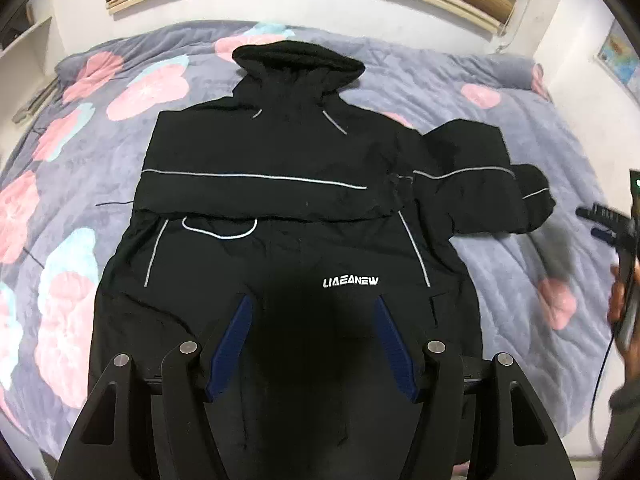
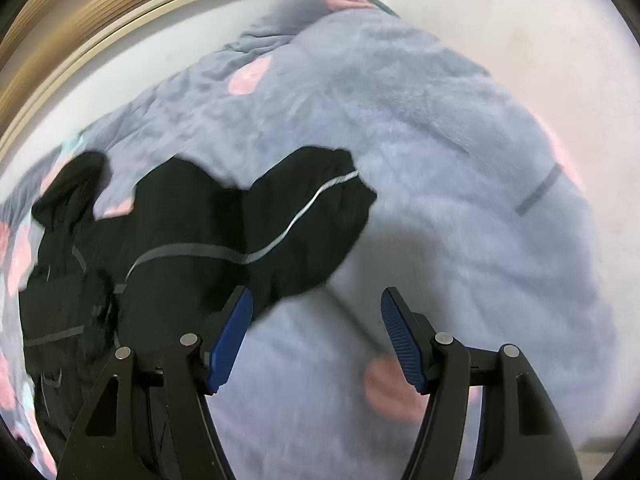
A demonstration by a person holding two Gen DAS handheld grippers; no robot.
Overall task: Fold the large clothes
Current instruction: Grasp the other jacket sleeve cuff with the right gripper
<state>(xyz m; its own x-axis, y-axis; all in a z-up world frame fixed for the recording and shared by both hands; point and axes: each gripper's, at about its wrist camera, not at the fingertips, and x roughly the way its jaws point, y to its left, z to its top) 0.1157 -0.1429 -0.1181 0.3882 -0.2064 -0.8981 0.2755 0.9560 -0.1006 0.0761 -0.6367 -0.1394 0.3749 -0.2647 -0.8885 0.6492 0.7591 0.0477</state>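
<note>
In the left wrist view, a black jacket (image 1: 280,208) lies flat on a bed covered by a grey-blue blanket (image 1: 520,128) printed with pink and pale-blue flowers. The hood (image 1: 298,60) points toward the far wall, and thin pale piping runs across the chest and down both sides. White lettering sits on the lower front. One sleeve is folded across the body as a wide band under the chest piping. The other sleeve (image 1: 488,184) lies bunched out to the side on the blanket, its cuff toward the picture's right edge. The left gripper (image 1: 314,308) hangs over the lower part of the jacket with its blue-padded fingers (image 1: 234,344) spread apart; nothing sits between them and they pinch nothing. At the right edge, a hand (image 1: 620,300) holds the right gripper (image 1: 596,220), whose dark fingers hover above bare blanket near the loose cuff. A cable hangs down from it.

In the right wrist view, the picture is blurred. The right gripper (image 2: 316,308) has its blue pads (image 2: 400,340) spread wide, with only blanket (image 2: 440,160) showing in the gap. The jacket (image 2: 180,240) lies to the picture's left, and its bunched sleeve (image 2: 316,208) with a pale stripe reaches up beyond the left finger. Whether that finger touches the cloth cannot be told. A light wall and a wooden frame rise behind the bed.
</note>
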